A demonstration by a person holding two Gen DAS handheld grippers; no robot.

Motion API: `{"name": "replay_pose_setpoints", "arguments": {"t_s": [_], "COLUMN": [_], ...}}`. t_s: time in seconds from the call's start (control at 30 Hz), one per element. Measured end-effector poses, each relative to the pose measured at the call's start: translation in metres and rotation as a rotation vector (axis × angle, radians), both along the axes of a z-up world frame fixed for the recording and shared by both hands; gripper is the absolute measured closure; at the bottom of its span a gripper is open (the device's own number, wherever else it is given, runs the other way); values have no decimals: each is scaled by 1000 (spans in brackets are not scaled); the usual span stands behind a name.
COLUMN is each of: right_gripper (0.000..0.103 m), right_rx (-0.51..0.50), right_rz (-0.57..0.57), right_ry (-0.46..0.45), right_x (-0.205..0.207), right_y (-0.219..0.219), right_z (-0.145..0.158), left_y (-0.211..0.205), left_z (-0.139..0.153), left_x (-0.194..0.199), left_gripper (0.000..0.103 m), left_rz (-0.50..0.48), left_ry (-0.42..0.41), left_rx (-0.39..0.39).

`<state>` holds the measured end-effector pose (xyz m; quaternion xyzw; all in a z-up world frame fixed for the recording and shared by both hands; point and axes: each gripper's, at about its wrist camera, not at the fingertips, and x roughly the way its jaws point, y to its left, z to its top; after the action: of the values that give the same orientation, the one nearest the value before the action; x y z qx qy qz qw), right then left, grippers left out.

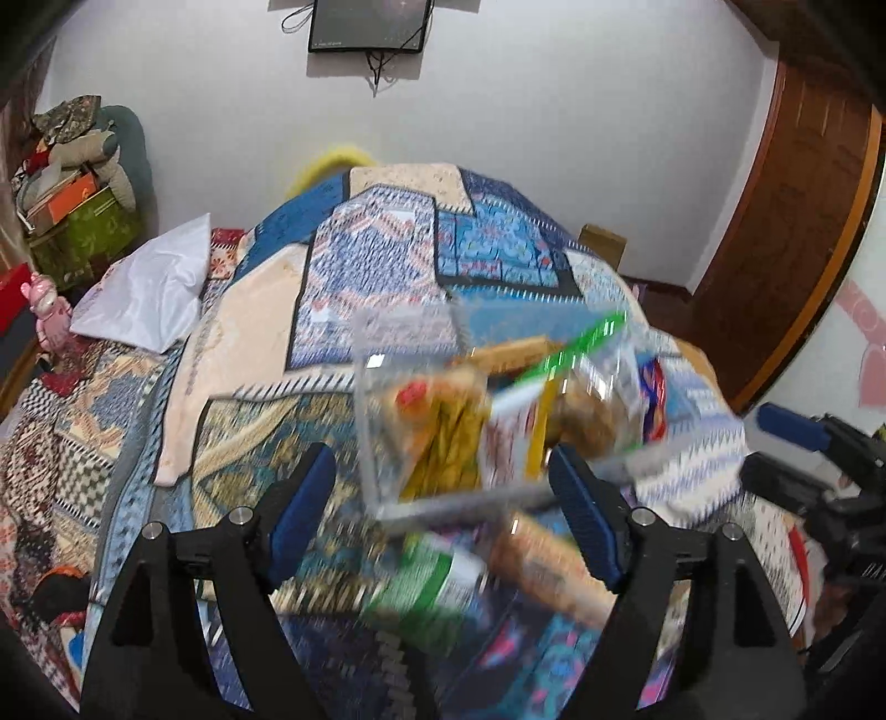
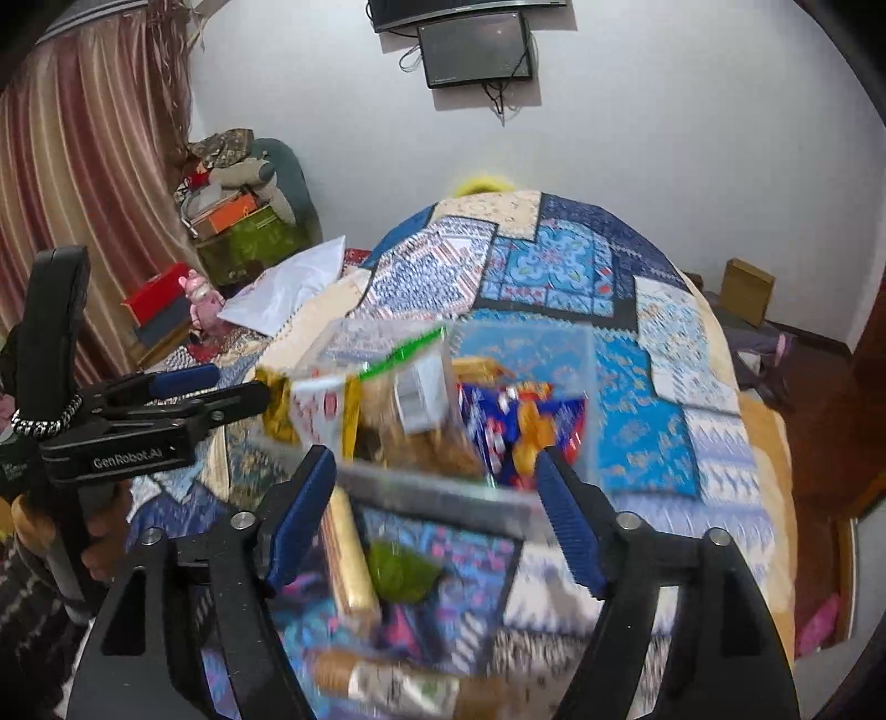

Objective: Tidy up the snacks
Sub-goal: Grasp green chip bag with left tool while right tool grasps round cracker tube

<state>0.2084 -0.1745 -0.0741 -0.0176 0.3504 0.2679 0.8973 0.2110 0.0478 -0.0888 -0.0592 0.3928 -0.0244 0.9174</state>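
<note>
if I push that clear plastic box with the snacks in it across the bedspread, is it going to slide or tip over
The clear plastic box looks stiff-walled, so it should move as one piece. It sits on a soft patchwork bedspread, which will probably drag at its base, so a high push may tilt it. The snack packets inside stand loosely and would likely shift.

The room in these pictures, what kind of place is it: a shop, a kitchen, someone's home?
Most likely a bedroom in a home. The snacks sit on a bed under a patchwork quilt, with a white pillow at its side. A striped curtain hangs nearby, and a small screen is mounted on the wall.
</note>
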Motion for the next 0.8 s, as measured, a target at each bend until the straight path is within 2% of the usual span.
{"name": "replay_pose_setpoints", "arguments": {"t_s": [0.23, 0.47, 0.7, 0.8], "right_gripper": [29, 29, 29, 29], "right_rx": [-21, -3, 40, 66], "right_rz": [-8, 14, 15, 2], "right_ry": [84, 233, 326, 333], "right_x": [-36, -66, -53, -42], "right_y": [-19, -26, -20, -18], "right_z": [-25, -67, -90, -91], "left_y": [7, 8, 3, 0], "left_z": [-31, -67, -81, -86], "left_x": [-37, -52, -41, -28], "left_gripper": [22, 22, 22, 22], "left_rz": [1, -3, -16, -20], "left_ry": [76, 147, 162, 171], "left_rx": [28, 38, 52, 55]}}
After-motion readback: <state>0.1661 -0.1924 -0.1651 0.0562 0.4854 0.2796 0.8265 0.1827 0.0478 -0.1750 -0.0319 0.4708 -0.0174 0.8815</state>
